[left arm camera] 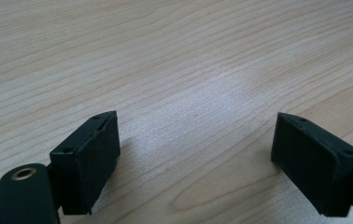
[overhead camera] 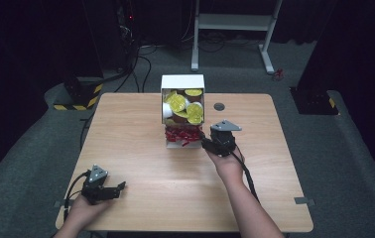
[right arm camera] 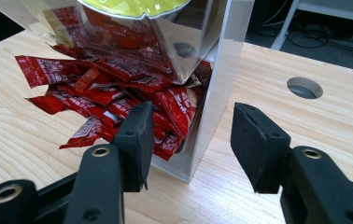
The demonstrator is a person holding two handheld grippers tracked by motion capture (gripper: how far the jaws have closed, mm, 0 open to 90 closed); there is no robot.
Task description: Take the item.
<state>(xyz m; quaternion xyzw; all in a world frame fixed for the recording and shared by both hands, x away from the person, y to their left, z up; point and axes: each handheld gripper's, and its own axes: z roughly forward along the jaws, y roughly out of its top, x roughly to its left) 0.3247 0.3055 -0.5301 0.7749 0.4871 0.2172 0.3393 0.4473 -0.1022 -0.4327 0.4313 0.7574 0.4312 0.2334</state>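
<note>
A white and clear dispenser box (overhead camera: pixel 182 85) stands at the table's far middle, with yellow-lidded cups (overhead camera: pixel 186 106) in its upper part and red sachets (overhead camera: pixel 181 135) spilling from its open bottom. In the right gripper view the sachets (right arm camera: pixel 118 98) lie in a heap under the clear bin, beside the white side wall (right arm camera: pixel 221 84). My right gripper (overhead camera: pixel 206 140) is open right at the box's front right corner; its jaws (right arm camera: pixel 191 140) straddle that wall's bottom edge. My left gripper (overhead camera: pixel 121 187) rests open near the table's front left, over bare wood (left arm camera: pixel 193 135).
A round cable hole (overhead camera: pixel 219 106) sits in the tabletop right of the box, also seen as a grey hole (right arm camera: pixel 304 87) in the right gripper view. A white desk frame (overhead camera: pixel 235 25) stands on the floor beyond the table.
</note>
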